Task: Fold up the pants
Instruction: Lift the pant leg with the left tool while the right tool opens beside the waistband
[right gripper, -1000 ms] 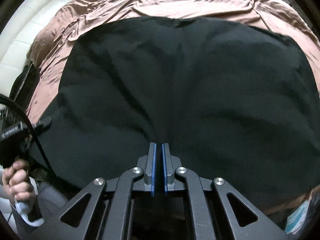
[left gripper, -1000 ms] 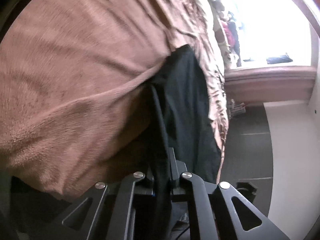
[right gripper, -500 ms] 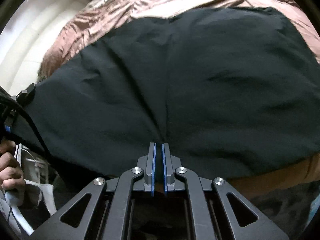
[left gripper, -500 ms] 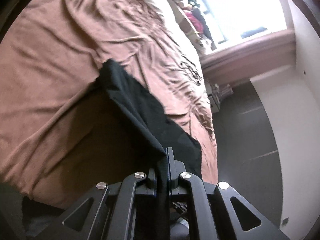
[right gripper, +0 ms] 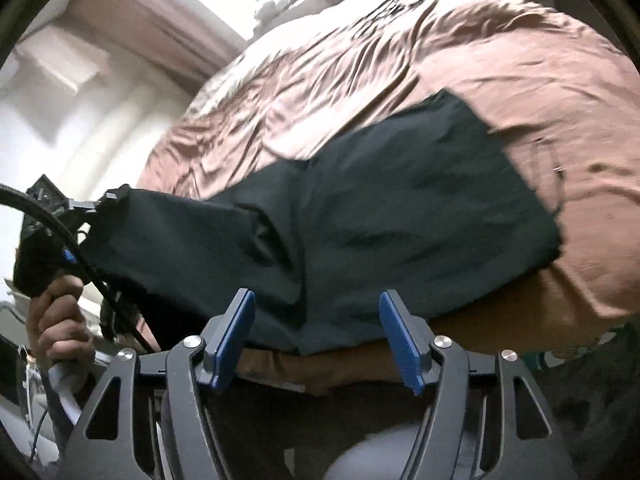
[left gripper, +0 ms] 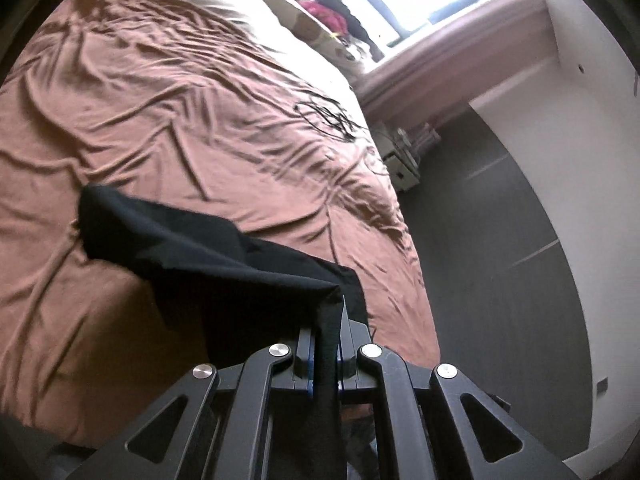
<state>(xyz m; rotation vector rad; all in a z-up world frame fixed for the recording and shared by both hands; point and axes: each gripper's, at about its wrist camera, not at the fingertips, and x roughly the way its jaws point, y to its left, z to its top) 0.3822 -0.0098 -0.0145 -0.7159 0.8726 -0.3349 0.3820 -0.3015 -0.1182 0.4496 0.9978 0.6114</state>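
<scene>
The right gripper has let go: its blue pads, pressed together half a second ago, now stand wide apart just short of the black pants, which lie on the brown bedspread (near its edge). The left gripper still pinches a pants corner, lifted above the bedspread
</scene>
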